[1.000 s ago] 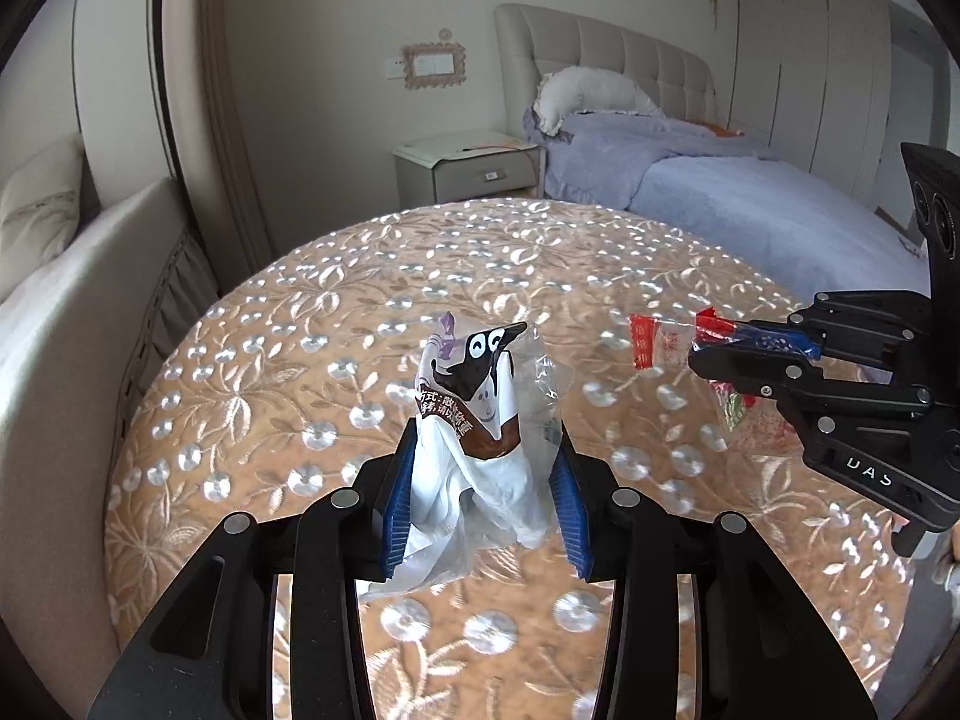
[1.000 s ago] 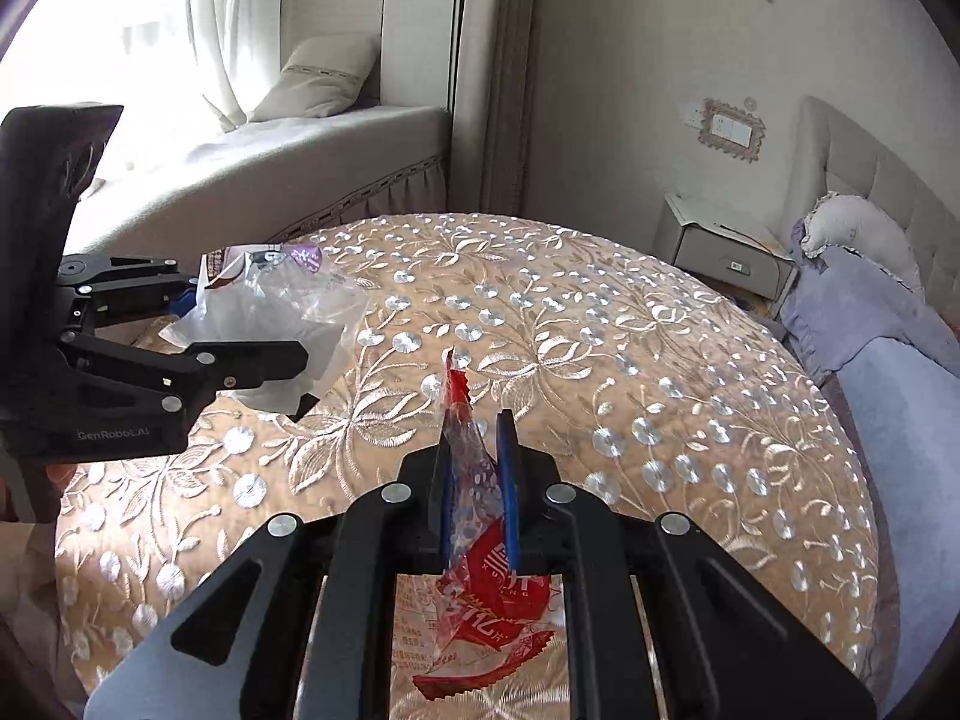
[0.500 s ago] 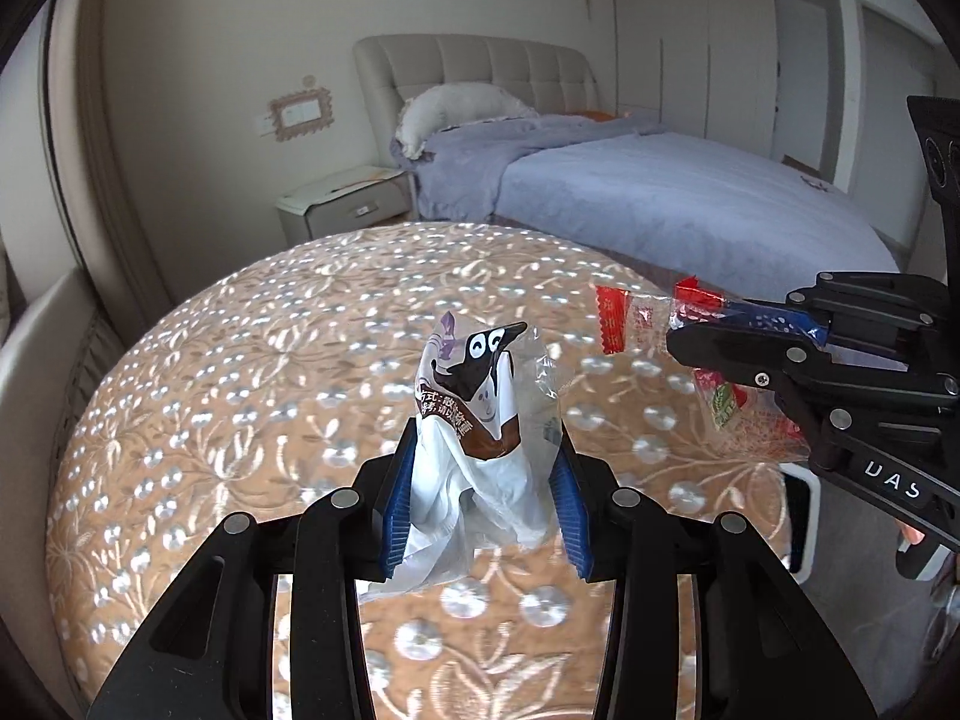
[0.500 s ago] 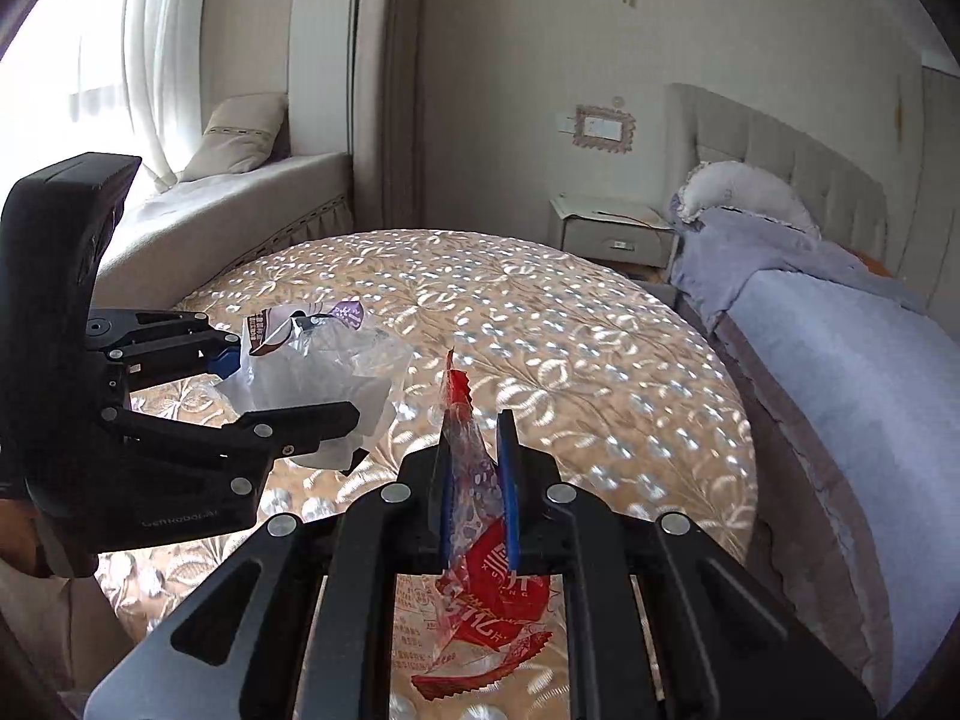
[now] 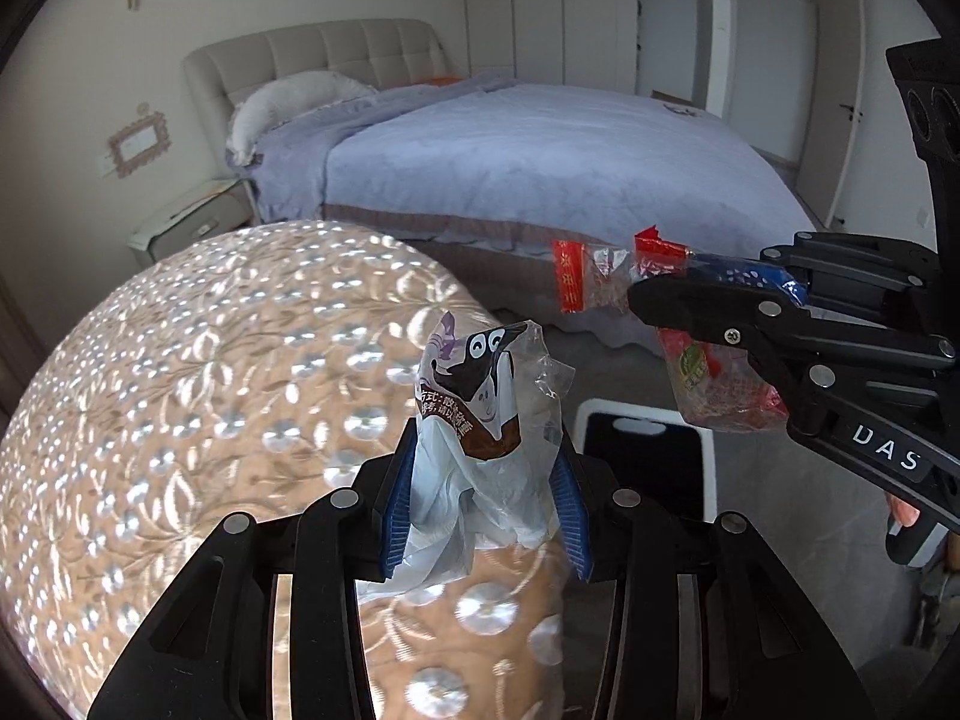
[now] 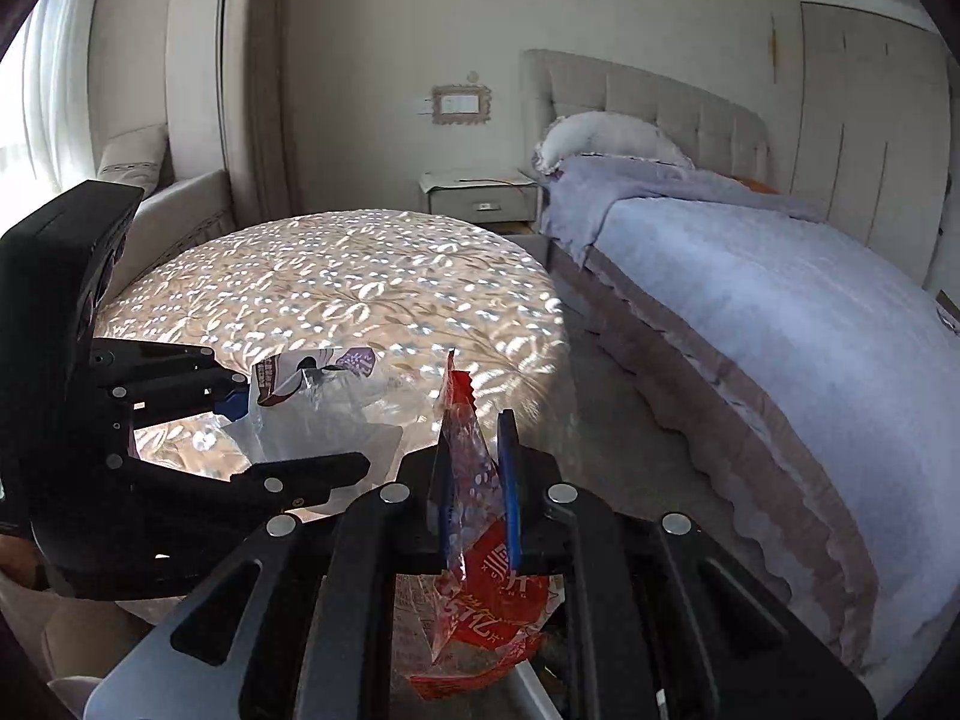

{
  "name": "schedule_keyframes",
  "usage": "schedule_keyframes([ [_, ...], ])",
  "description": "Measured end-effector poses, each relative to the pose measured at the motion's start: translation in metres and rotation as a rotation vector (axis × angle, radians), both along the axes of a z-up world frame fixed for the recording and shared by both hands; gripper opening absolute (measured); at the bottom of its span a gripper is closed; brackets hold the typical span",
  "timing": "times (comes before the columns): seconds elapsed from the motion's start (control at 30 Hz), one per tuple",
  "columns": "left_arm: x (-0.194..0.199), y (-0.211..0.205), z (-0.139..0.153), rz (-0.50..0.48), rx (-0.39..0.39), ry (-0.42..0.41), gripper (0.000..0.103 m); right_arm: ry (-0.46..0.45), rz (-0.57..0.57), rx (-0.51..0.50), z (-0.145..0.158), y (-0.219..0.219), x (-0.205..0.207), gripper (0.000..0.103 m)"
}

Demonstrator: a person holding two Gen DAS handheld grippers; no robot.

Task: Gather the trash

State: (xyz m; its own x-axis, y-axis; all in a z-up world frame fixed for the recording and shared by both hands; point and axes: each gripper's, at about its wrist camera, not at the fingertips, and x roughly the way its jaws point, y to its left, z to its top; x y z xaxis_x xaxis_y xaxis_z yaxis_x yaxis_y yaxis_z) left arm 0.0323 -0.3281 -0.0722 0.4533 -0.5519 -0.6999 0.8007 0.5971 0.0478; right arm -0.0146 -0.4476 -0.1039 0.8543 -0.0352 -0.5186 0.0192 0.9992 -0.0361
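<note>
In the left wrist view, low centre, the left claw [image 5: 483, 510] grips a crumpled white-and-brown wrapper [image 5: 480, 414] between its blue pads. At right of that frame the right claw [image 5: 660, 294], nearly closed, pinches a red-and-clear wrapper [image 5: 714, 384]. Below it sits a white-rimmed bin [image 5: 645, 456] on the floor. Left lies the patterned round desk [image 5: 180, 390]; the bed [image 5: 540, 156] fills the upper frame.

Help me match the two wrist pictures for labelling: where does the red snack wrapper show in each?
Left wrist view: the red snack wrapper sits right of centre, pinched in the right gripper reaching in from the right edge.
Right wrist view: bottom centre, between that gripper's blue pads.
Shared landmark: the round patterned table.
</note>
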Motion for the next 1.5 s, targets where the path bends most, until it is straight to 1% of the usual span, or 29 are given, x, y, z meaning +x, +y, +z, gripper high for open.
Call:
schedule_keyframes([
  [0.17, -0.014, -0.046, -0.022, -0.096, 0.064, 0.045, 0.04, 0.025, -0.078, 0.039, -0.022, -0.037, -0.013, 0.014],
  [0.3, -0.032, -0.088, -0.042, -0.178, 0.117, 0.058, 0.04, 0.049, -0.135, 0.068, -0.037, -0.067, -0.019, 0.015],
  [0.37, -0.036, -0.107, -0.052, -0.216, 0.134, 0.089, 0.04, 0.065, -0.158, 0.088, -0.046, -0.082, -0.021, 0.015],
  [0.47, -0.04, -0.134, -0.072, -0.261, 0.162, 0.14, 0.041, 0.087, -0.186, 0.119, -0.059, -0.103, -0.019, 0.015],
  [0.57, -0.046, -0.158, -0.09, -0.301, 0.2, 0.158, 0.041, 0.124, -0.215, 0.152, -0.079, -0.124, -0.015, 0.015],
  [0.67, -0.047, -0.178, -0.111, -0.329, 0.241, 0.189, 0.043, 0.172, -0.24, 0.201, -0.099, -0.143, -0.007, 0.019],
  [0.7, -0.047, -0.184, -0.118, -0.339, 0.254, 0.203, 0.052, 0.182, -0.242, 0.221, -0.103, -0.148, -0.007, 0.022],
  [0.73, -0.045, -0.189, -0.124, -0.348, 0.261, 0.227, 0.076, 0.187, -0.248, 0.236, -0.109, -0.153, -0.006, 0.022],
  [0.77, -0.043, -0.193, -0.13, -0.35, 0.266, 0.248, 0.092, 0.196, -0.25, 0.248, -0.114, -0.159, -0.005, 0.029],
  [0.8, -0.041, -0.196, -0.135, -0.344, 0.267, 0.258, 0.098, 0.217, -0.25, 0.259, -0.121, -0.164, -0.003, 0.048],
  [0.83, -0.039, -0.199, -0.139, -0.343, 0.279, 0.265, 0.098, 0.24, -0.26, 0.261, -0.128, -0.168, 0.0, 0.06],
  [0.87, -0.039, -0.203, -0.143, -0.342, 0.291, 0.264, 0.098, 0.254, -0.276, 0.256, -0.134, -0.172, 0.002, 0.078],
  [0.9, -0.039, -0.205, -0.146, -0.338, 0.303, 0.254, 0.098, 0.257, -0.286, 0.254, -0.138, -0.173, 0.004, 0.082],
  [0.93, -0.042, -0.207, -0.149, -0.339, 0.316, 0.248, 0.098, 0.266, -0.287, 0.26, -0.143, -0.175, 0.006, 0.084],
  [0.97, -0.042, -0.208, -0.152, -0.344, 0.327, 0.248, 0.098, 0.281, -0.289, 0.261, -0.147, -0.176, 0.009, 0.091],
  [1.0, -0.041, -0.209, -0.153, -0.341, 0.334, 0.243, 0.098, 0.286, -0.295, 0.257, -0.15, -0.177, 0.01, 0.095],
  [1.07, -0.039, -0.207, -0.153, -0.341, 0.336, 0.234, 0.098, 0.279, -0.307, 0.256, -0.153, -0.178, 0.01, 0.098],
  [1.23, -0.034, -0.201, -0.145, -0.341, 0.318, 0.221, 0.098, 0.251, -0.305, 0.291, -0.147, -0.182, 0.006, 0.098],
  [1.33, -0.038, -0.195, -0.136, -0.328, 0.301, 0.205, 0.098, 0.228, -0.315, 0.278, -0.136, -0.18, 0.003, 0.098],
  [1.5, -0.042, -0.178, -0.115, -0.302, 0.274, 0.169, 0.098, 0.169, -0.313, 0.232, -0.109, -0.163, -0.004, 0.098],
])
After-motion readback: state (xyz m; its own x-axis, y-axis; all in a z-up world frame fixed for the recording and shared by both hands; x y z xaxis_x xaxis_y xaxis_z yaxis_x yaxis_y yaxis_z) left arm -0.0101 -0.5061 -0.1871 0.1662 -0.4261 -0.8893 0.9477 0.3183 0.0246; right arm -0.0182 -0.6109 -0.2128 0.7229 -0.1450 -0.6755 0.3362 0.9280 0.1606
